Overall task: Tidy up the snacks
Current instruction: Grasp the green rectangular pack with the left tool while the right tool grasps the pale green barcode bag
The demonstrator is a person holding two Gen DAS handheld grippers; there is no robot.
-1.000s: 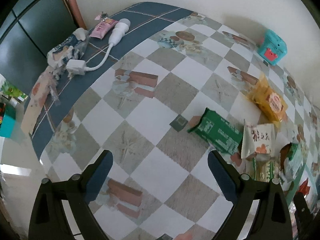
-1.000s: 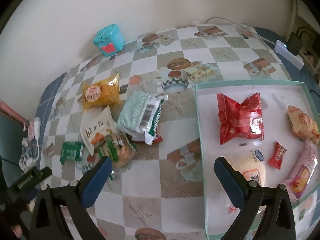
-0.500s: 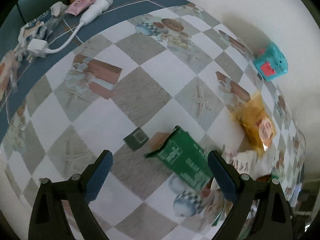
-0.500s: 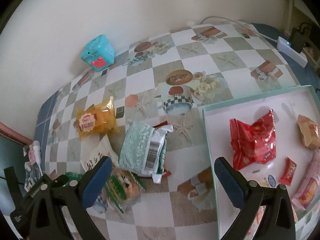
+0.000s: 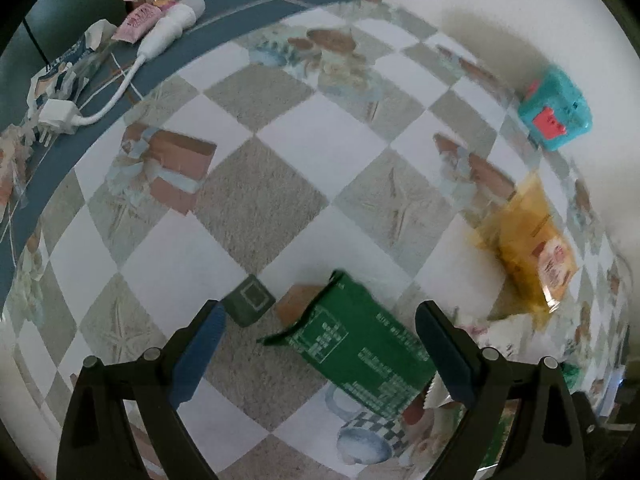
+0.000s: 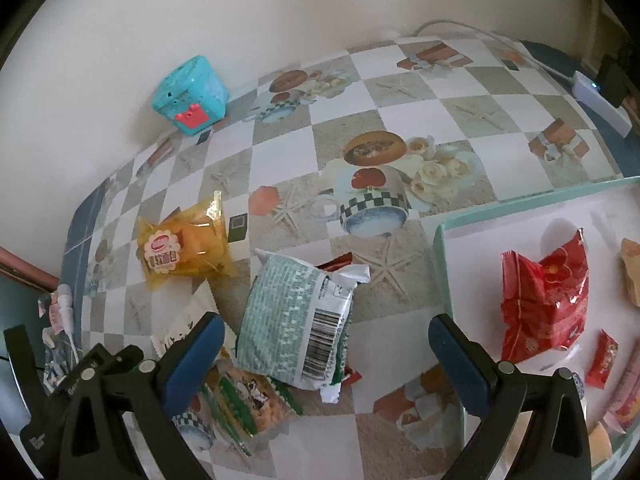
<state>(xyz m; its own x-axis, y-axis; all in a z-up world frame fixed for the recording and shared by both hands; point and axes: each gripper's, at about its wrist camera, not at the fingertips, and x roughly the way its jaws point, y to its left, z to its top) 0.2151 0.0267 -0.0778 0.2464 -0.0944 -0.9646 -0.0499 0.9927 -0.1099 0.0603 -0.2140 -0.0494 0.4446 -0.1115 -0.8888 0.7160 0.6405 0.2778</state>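
Observation:
My left gripper [image 5: 320, 344] is open and hovers just above a flat green snack packet [image 5: 356, 348] that lies between its fingers on the checked tablecloth. A yellow cake packet [image 5: 528, 248] lies to the right; it also shows in the right wrist view [image 6: 180, 244]. My right gripper [image 6: 324, 360] is open and empty above a pale green and white packet [image 6: 296, 320] with a barcode. A clear packet of green and orange snacks [image 6: 244, 400] lies under its left finger. A teal-rimmed white tray [image 6: 444, 264] at the right holds a red packet [image 6: 544, 304] and several small snacks.
A turquoise box [image 6: 188, 96] stands against the back wall, also in the left wrist view [image 5: 556, 108]. A white charger and cable [image 5: 60, 116], a pink tube [image 5: 140, 24] and wrappers lie at the table's far left edge. A white power strip [image 6: 600, 100] lies at far right.
My left gripper has moved forward and down over the green packet. My right gripper has moved left and down, from the tray toward the pale green packet. Both stay open.

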